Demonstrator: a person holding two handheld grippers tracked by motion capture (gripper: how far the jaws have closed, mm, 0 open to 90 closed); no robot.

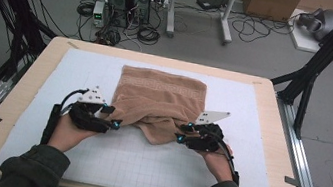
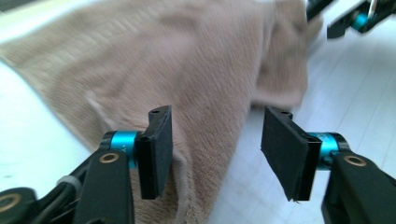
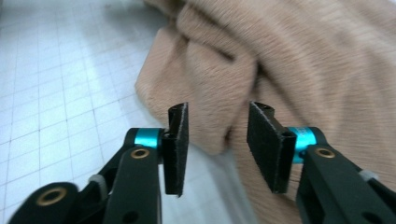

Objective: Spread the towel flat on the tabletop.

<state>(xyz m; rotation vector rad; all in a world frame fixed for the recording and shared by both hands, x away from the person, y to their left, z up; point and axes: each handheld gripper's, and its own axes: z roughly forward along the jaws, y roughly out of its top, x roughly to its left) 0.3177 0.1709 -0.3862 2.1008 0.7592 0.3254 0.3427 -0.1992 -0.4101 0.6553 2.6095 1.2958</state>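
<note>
High view, towel [image 1: 159, 103] bunched, lengthwise front-to-back

We see a wooden bench [image 1: 271, 120] topped by a white gridded mat [image 1: 143, 165]. On the mat lies a rumpled tan towel [image 1: 161, 100].

We saw a tan towel [image 1: 159, 97] of soft, fuzzy terry cloth on a matt white gridded mat [image 1: 143, 165] over the pale wooden counter [image 1: 19, 100].
</note>
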